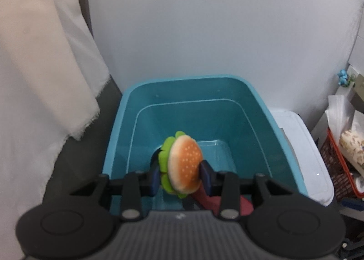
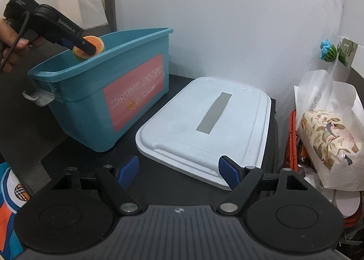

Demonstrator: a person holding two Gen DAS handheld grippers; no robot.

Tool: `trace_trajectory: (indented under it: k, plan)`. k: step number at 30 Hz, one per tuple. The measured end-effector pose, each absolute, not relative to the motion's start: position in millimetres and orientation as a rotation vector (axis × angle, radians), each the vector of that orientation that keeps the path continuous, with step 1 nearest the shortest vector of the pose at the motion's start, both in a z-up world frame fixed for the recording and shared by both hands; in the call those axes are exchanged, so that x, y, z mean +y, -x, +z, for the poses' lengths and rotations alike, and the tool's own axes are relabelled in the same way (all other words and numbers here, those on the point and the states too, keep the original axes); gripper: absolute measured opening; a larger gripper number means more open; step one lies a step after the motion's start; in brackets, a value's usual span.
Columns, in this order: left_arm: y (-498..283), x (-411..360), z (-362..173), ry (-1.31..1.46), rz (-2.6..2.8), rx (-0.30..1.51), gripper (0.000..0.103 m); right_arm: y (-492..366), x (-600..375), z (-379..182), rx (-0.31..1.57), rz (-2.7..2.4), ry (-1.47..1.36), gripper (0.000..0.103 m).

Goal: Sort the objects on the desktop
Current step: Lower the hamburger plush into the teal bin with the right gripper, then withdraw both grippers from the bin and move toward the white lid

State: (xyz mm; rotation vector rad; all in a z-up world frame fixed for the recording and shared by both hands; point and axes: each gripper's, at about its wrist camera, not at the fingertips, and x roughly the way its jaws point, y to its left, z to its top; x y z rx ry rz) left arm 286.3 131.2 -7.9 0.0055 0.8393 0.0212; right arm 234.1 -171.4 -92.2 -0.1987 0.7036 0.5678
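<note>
Toy burger, orange bun with green lettuce edge, held on its side above the open teal bin. White lid lies flat beside the bin.

Toy burger between left gripper jaws, over teal bin

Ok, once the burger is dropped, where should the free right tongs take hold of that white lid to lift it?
Probably the white lid's near long edge, from the camera's side. It lies flat on the dark table beside the teal bin, and only its raised rim looks thin enough to pinch. The right tongs stand open, already facing that edge.
</note>
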Motion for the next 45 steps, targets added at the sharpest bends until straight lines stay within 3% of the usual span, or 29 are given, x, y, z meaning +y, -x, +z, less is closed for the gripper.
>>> trace_trajectory:
  k: [6,32,34,36,39,45]
  plan:
    - [-287,129,-10,-0.012,0.026,0.840,0.045,-242,-173,-98,0.717,0.554,0.189,0.081]
    - [-256,130,7,-0.067,0.028,0.795,0.047,-263,-184,-109,0.693,0.452,0.149,0.080]
    - [-253,129,9,-0.064,0.023,0.789,0.047,-265,-185,-109,0.688,0.432,0.157,0.078]
    - [-251,127,11,-0.059,0.015,0.783,0.047,-267,-186,-109,0.684,0.432,0.158,0.065]
    - [-247,122,13,-0.049,0.003,0.772,0.047,-270,-188,-111,0.682,0.443,0.162,0.057]
    - [-240,116,15,-0.024,-0.014,0.759,0.047,-279,-191,-121,0.677,0.477,0.107,0.055]
